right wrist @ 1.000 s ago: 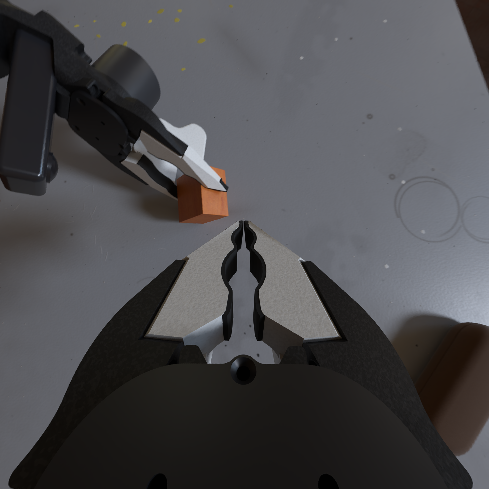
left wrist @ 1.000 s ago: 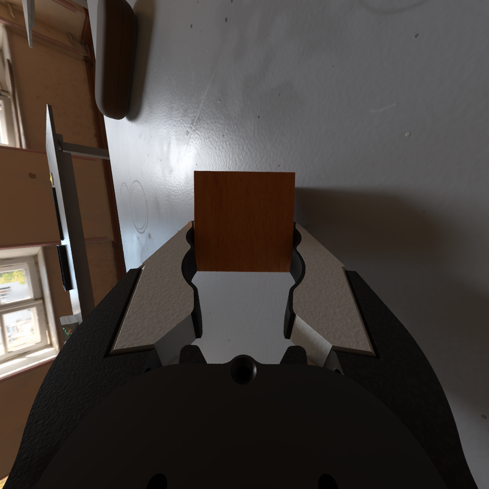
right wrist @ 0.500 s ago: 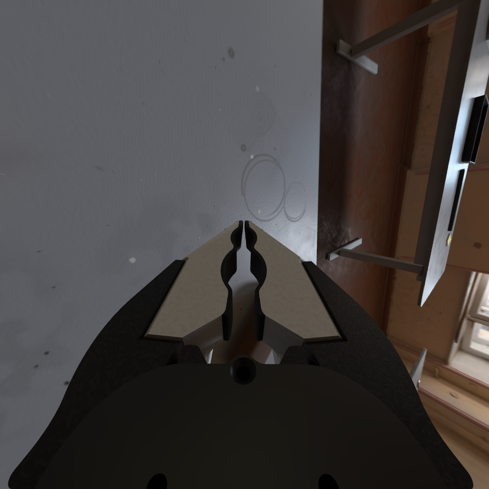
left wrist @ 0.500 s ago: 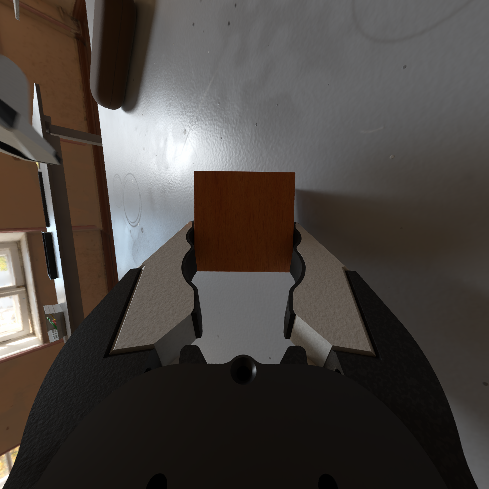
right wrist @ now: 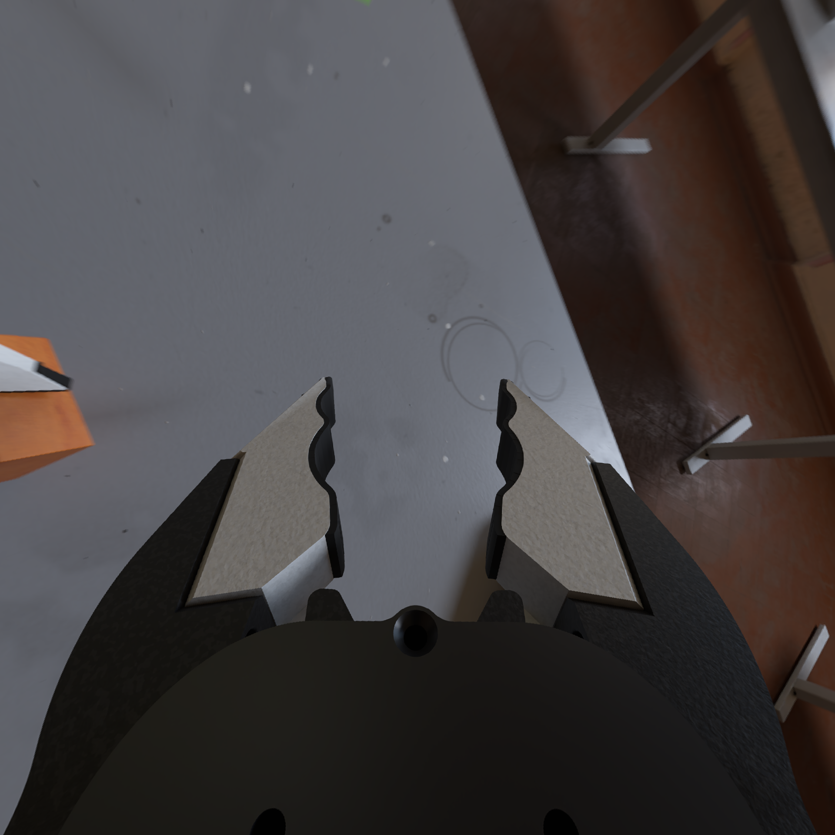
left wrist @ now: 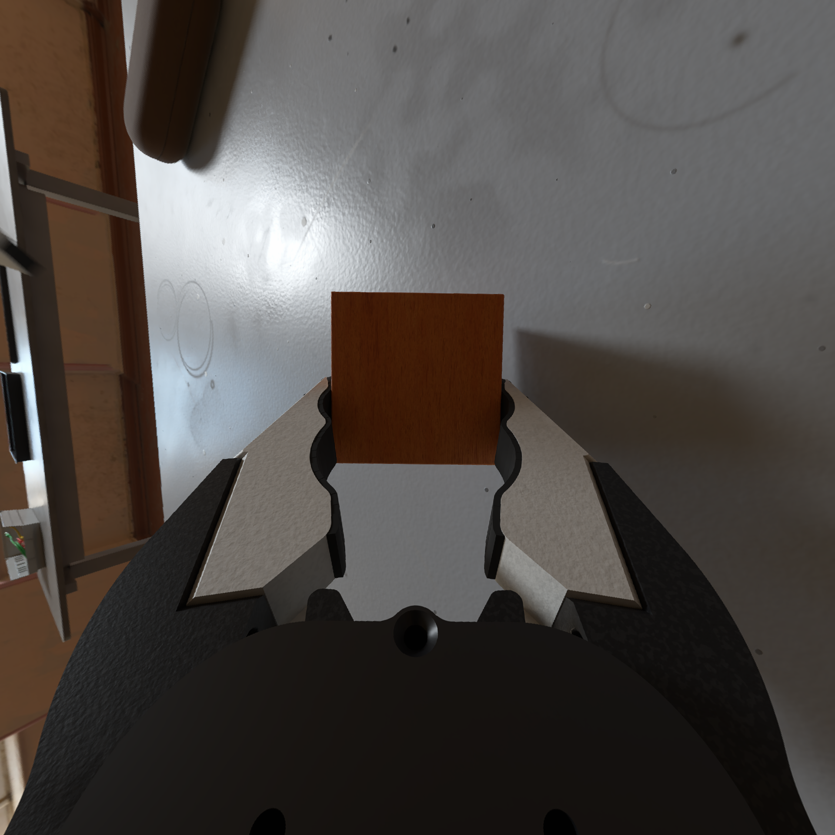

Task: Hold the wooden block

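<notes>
The wooden block [left wrist: 416, 378] is a reddish-brown cube held between the two fingers of my left gripper [left wrist: 416, 384], which is shut on it above the grey table [left wrist: 587, 180]. In the right wrist view the block [right wrist: 36, 424] shows at the left edge with a fingertip of the left gripper [right wrist: 27, 377] across it. My right gripper [right wrist: 415, 384] is open and empty over the table, to the right of the block and apart from it.
A rounded brown and white object [left wrist: 176, 77] lies on the table at the upper left of the left wrist view. The table's edge [right wrist: 542, 271] runs diagonally on the right, with brown floor [right wrist: 677, 316] and metal legs [right wrist: 732, 445] beyond.
My right gripper has opened and swung back toward the block, which re-enters its view at the left. My left gripper keeps its hold; its view has shifted slightly over the table.
</notes>
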